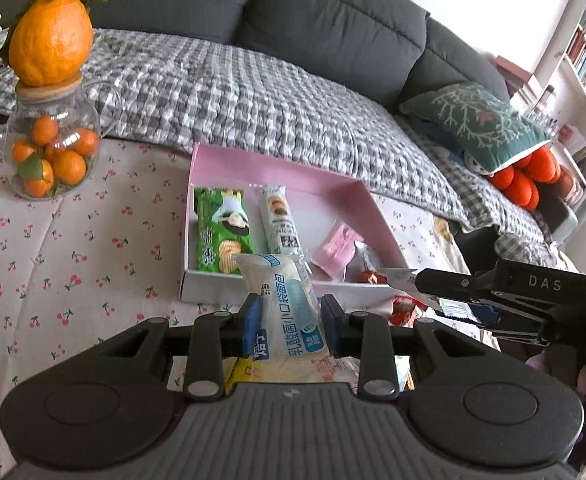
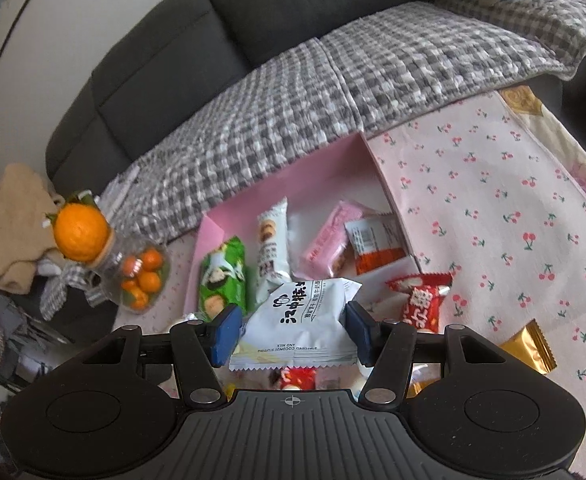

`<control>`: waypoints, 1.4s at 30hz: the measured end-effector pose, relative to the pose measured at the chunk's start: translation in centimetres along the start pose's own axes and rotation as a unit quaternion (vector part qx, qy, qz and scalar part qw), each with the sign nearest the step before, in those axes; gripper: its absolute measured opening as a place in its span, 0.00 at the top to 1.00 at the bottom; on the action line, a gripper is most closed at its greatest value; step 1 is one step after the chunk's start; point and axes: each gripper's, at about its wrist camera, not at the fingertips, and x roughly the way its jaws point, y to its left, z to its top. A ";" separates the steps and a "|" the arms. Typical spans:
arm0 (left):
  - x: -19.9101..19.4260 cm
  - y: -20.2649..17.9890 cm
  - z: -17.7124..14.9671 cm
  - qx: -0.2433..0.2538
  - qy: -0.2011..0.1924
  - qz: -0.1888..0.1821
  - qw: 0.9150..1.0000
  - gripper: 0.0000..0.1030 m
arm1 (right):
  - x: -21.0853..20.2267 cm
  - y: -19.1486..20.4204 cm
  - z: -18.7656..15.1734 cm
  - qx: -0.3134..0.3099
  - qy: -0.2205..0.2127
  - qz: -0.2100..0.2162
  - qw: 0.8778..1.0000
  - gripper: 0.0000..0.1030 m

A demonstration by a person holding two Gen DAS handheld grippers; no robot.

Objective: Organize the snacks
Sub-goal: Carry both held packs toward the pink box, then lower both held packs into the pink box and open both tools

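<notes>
Two packets are up at once. The left gripper (image 1: 289, 320) is clamped on a blue-and-white bread packet (image 1: 283, 308), long axis running straight ahead from the fingers toward the pink box (image 1: 293, 176). The right gripper (image 2: 293, 330) pinches a white coconut-milk packet (image 2: 299, 320) lying crosswise between the pads. The box sits just ahead of both — probably an easy forward drop, the left slightly nearer I'd guess.
</notes>
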 end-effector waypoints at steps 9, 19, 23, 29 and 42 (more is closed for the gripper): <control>1.9 -0.8 2.0 0.028 -0.011 0.009 1.000 0.72 | 1.6 0.3 1.3 0.008 -0.015 0.000 1.000 0.45; 5.5 -1.1 5.1 0.052 -0.018 0.001 0.998 0.72 | 5.0 -0.7 5.0 0.038 -0.040 0.001 0.998 0.45; 7.7 -1.0 5.7 0.055 -0.015 -0.005 0.998 0.72 | 6.7 -1.5 5.5 0.047 -0.041 0.020 0.998 0.45; 10.5 -0.4 6.8 0.042 -0.008 -0.013 0.999 0.72 | 9.0 -2.6 6.2 0.057 -0.032 0.028 0.997 0.45; 15.1 -0.7 7.5 0.030 0.018 -0.032 0.999 0.71 | 11.6 -5.2 6.9 0.098 -0.033 0.040 0.994 0.45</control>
